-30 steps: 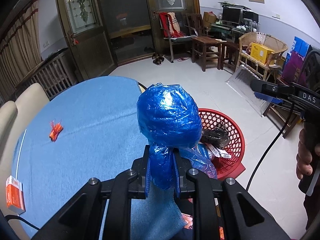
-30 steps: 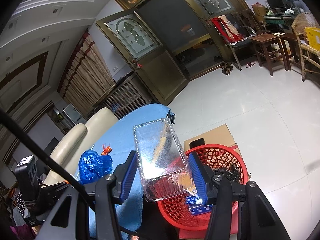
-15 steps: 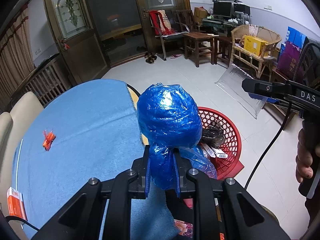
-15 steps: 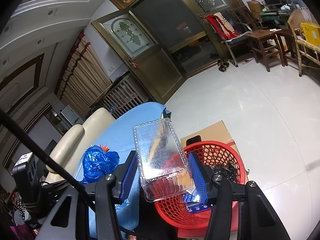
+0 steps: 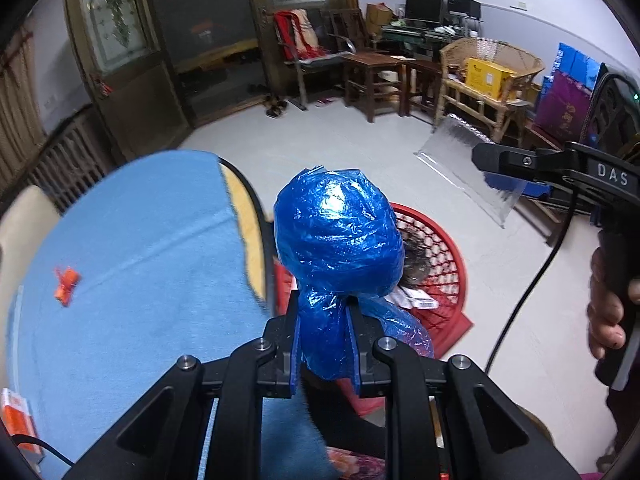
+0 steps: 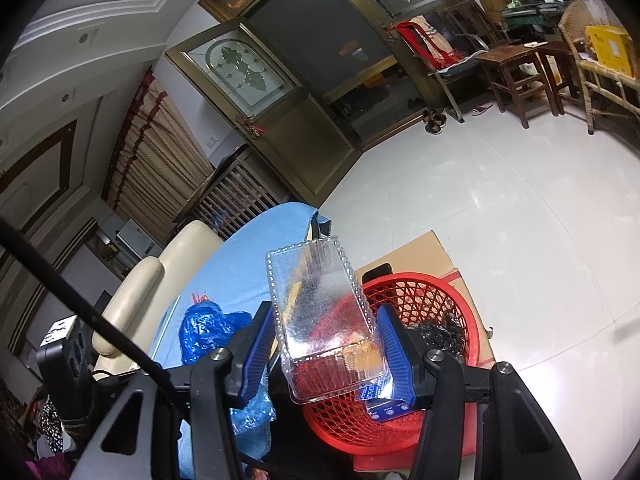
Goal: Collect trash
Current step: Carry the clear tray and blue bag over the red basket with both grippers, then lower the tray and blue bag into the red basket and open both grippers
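Since the earlier frame the left gripper (image 5: 323,354) has carried its knotted blue plastic bag (image 5: 338,236) further off the blue-clothed round table (image 5: 132,240), toward the red mesh plastic basket (image 5: 436,248) at frame centre, jaws clamped on the bag's neck. White letters "DAS" mark the right gripper (image 6: 326,354), level at right, clamped on a clear plastic clamshell box (image 6: 324,320) over the basket
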The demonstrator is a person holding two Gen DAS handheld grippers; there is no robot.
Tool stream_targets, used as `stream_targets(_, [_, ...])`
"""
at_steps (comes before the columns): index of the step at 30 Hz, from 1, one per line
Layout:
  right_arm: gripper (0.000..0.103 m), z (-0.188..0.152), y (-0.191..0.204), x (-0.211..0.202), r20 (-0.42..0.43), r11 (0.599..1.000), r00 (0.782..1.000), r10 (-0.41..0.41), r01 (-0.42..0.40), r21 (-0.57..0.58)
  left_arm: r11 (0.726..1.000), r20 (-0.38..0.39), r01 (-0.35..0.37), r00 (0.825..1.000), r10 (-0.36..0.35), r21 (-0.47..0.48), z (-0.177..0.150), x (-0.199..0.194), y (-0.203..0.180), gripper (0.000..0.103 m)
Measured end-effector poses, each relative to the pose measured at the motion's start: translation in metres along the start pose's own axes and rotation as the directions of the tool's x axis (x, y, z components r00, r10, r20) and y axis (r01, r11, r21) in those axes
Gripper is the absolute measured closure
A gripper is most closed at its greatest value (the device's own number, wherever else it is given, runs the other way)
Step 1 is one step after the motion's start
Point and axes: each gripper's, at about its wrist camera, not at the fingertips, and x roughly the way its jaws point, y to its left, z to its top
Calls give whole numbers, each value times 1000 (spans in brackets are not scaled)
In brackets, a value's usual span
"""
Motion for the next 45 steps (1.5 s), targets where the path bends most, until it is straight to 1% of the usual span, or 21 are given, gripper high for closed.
stream_targets(4, [48,-2,-4,4,-14,1000,1000,-8,8,22,997,-39,67,997,-68,-32,2,15,6,83])
stream_targets(7, [48,-3,-9,6,-25,999,1000,-18,19,34,993,-70,93,993,-98,-68,1,26,11,83])
stream_targets(12, [48,-6,-15,14,-46,997,999,-24,27,66,991,-96,108,989,-115,-80,4,37,10,83])
stream_targets(18, [47,-15,-26,24,-78,995,996,-33,40,93,991,-111,119,986,-124,-55,7,46,3,83])
stream_targets(22, [47,-22,-41,35,-102,987,994,-42,57,150,991,-120,122,985,-128,-57,9,52,0,82])
stream_targets(26, [46,-30,-56,48,-140,972,989,-47,78,223,990,-113,126,985,-132,-58,9,55,0,82])
stream_targets(28, [46,-34,-62,53,-153,965,987,-45,83,250,990,-114,127,984,-134,-63,9,57,1,80])
stream_targets(29, [46,-34,-63,55,-159,962,986,-45,86,258,989,-115,133,983,-141,-69,9,57,3,79])
stream_targets(31, [46,-35,-64,57,-164,961,985,-44,86,261,988,-109,136,984,-144,-77,10,56,5,70])
stream_targets(33, [46,-35,-65,57,-164,960,986,-38,81,267,988,-93,128,986,-136,-87,10,52,9,49])
stream_targets(34, [46,-34,-64,58,-166,960,986,-33,77,270,988,-80,124,988,-131,-92,11,49,10,47])
stream_targets(37, [45,-34,-60,61,-178,961,984,-22,70,268,989,-59,114,991,-121,-97,12,39,17,45])
stream_targets(40, [45,-34,-54,64,-190,962,982,-2,54,268,991,-36,81,996,-85,-107,13,26,27,42])
stream_targets(41, [44,-34,-51,65,-194,963,981,4,49,265,991,-30,68,997,-72,-112,13,21,32,40])
stream_targets(45, [43,-34,-36,69,-215,971,976,26,27,239,990,8,-13,1000,14,-139,7,-5,52,37])
